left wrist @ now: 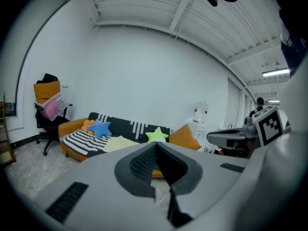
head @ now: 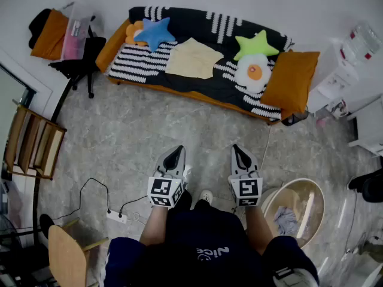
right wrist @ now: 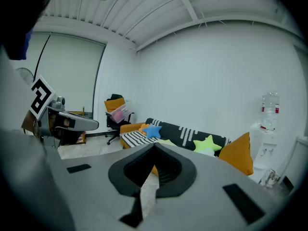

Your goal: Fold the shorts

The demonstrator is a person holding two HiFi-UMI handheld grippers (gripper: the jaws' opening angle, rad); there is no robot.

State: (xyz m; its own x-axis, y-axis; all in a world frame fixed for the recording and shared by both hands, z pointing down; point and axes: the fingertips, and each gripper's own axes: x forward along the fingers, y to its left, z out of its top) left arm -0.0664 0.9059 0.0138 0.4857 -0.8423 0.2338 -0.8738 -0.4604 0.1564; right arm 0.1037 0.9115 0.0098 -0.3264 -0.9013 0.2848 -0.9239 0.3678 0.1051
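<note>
Shut, empty left hand-held gripper (head: 174, 154) and right hand-held gripper (head: 240, 153) face pale yellow shorts (head: 192, 59), spread flat on sofa (head: 115, 45), well apart at 12 o'clock.

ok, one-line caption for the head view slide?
Left gripper and right gripper, both shut and empty, face a sofa holding a yellow cloth; basket at right.

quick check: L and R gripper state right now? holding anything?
Left gripper: closed, holding nothing.
Right gripper: closed, holding nothing.
</note>
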